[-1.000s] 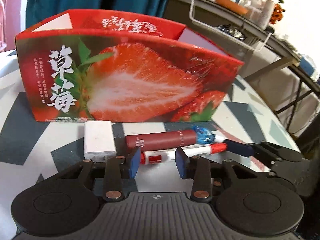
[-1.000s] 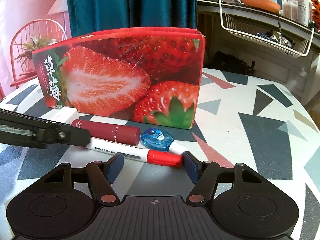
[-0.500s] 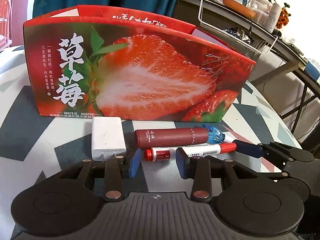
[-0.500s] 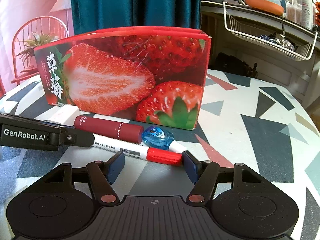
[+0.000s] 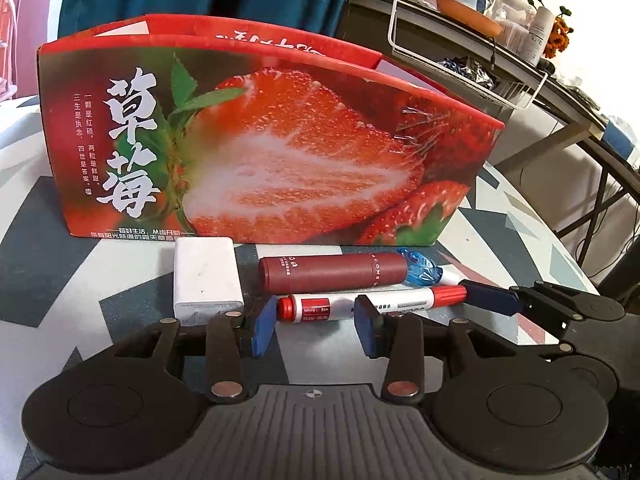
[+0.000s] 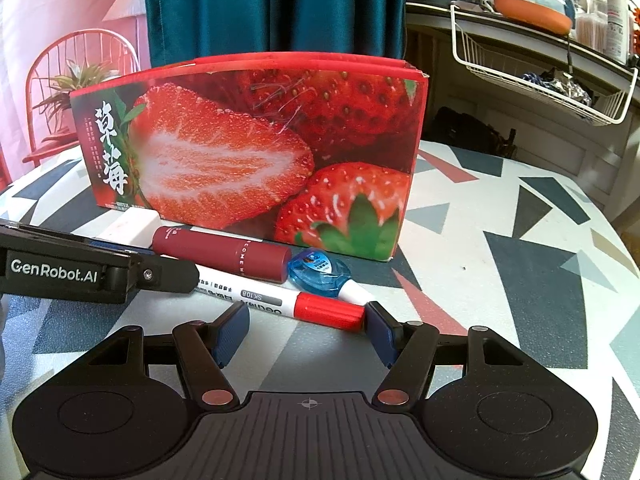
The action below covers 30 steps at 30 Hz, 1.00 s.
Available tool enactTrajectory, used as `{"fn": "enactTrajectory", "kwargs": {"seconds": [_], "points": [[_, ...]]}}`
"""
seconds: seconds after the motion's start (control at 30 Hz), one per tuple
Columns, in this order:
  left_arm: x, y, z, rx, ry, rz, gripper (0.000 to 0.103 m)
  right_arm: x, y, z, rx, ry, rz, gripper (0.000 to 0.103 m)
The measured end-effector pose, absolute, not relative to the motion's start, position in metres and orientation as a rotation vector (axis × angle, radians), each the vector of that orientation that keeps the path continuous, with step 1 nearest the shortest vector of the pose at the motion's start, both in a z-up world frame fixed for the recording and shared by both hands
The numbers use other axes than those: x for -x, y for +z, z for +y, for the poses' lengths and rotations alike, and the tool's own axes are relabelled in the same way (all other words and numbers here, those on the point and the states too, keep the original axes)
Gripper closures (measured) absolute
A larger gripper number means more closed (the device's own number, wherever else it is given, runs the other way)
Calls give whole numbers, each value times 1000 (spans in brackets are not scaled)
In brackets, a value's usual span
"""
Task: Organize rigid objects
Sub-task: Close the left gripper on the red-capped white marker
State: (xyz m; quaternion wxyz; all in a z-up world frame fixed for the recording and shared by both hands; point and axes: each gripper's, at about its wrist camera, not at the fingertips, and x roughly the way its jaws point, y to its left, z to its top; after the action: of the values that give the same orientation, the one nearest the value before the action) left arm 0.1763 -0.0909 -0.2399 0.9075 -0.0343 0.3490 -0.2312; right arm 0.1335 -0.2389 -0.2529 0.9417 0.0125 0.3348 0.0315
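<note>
1. Box point(image 5: 256, 152): large white Chinese characters "草莓"; the smaller print beside and below them is too small to read.
2. Left gripper's point(image 6: 64, 270) side: "GenRobot.AI".
3. Marker point(image 6: 280, 304): "SK108" on a grey label.
4. Marker's end point(image 5: 312, 307): "RED" on a red band.
5. Tube point(image 6: 224, 254): letters "COME", partly visible.

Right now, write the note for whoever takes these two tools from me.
Left tool: jaws opening, nothing between them; the marker lies just beyond its tips on the table.
Right tool: open, empty, just short of the marker's red cap.
Things: white charger, dark red tube, blue correction tape and the marker all lie in a row on the table in front of the strawberry box.
Done: nothing is seen packed; the inside of the box is mostly hidden from here.
Left: all four pieces remain to be picked up and put away, probably into the box.
</note>
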Motion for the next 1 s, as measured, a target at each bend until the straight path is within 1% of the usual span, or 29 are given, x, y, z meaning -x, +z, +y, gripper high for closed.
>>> {"fn": "enactTrajectory", "kwargs": {"seconds": [0.13, 0.43, 0.47, 0.53, 0.57, 0.6, 0.7, 0.73, 0.8, 1.0], "points": [[-175, -239, -91, 67, -489, 734, 59, -135, -253, -240, -30, 63, 685, 40], [-162, -240, -89, 66, -491, 745, 60, -135, -253, -240, -37, 70, 684, 40], [-161, -240, -89, 74, -511, 751, 67, -135, -253, -240, -37, 70, 684, 42], [-159, -239, -91, 84, -553, 763, 72, -132, -253, -237, -20, 103, 677, 55], [-157, -238, -93, 64, -551, 751, 74, -131, -252, -235, -3, 114, 672, 57], [-156, -237, -94, 48, -546, 742, 73, -130, -252, -233, 10, 114, 669, 58], [-157, -234, -87, 69, -507, 730, 70, -132, -252, -236, -15, 102, 681, 51], [-156, -233, -84, 66, -482, 722, 69, -133, -252, -239, -31, 105, 682, 51], [-156, -231, -78, 69, -452, 706, 61, -132, -252, -240, -31, 106, 681, 51], [-168, -234, -68, 96, -425, 716, 60, -132, -252, -237, -16, 102, 679, 51]]}}
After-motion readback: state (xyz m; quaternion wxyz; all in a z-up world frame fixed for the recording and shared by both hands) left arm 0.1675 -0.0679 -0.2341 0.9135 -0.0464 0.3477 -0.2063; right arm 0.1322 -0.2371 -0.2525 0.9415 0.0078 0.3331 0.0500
